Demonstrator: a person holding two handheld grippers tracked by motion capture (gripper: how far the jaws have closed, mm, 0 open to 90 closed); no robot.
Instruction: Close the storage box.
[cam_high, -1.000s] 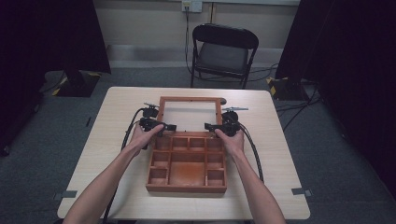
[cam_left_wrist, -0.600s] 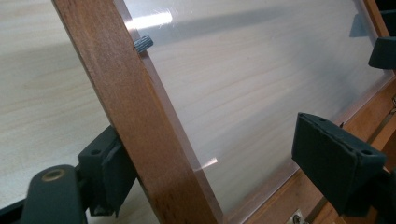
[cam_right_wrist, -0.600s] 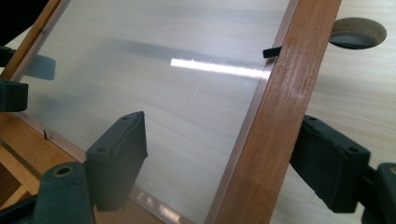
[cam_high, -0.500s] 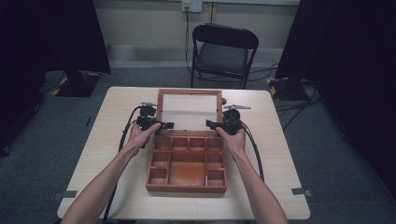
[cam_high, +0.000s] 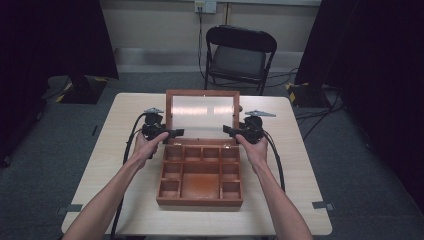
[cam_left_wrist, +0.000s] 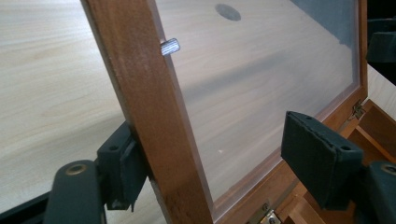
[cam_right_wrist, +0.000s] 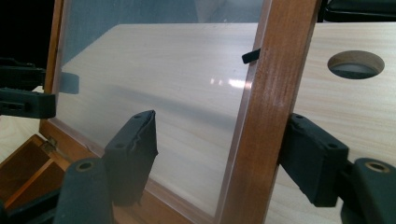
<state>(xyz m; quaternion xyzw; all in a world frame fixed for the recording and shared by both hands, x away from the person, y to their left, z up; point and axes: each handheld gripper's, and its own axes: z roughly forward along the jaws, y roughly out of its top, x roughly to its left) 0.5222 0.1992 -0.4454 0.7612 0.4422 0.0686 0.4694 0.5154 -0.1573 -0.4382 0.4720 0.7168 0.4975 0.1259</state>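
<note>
From above, my left gripper (cam_high: 169, 133) and right gripper (cam_high: 231, 131) flank the box (cam_high: 201, 175) on the table (cam_high: 115, 150), its lid (cam_high: 202, 111) raised. Left gripper view: jaws wide apart, the lid's side rail between them, one pad (cam_left_wrist: 122, 163) touching it; a metal knob (cam_left_wrist: 170, 46) shows. Right gripper view: jaws apart astride the opposite rail, a hole (cam_right_wrist: 356, 64) in the table beyond.

Your table (cam_high: 125, 150) is evenly lit from overhead while the room around it stays dark; glare whitens the lid's pane (cam_high: 202, 111), and nearby jaws blur softly.
</note>
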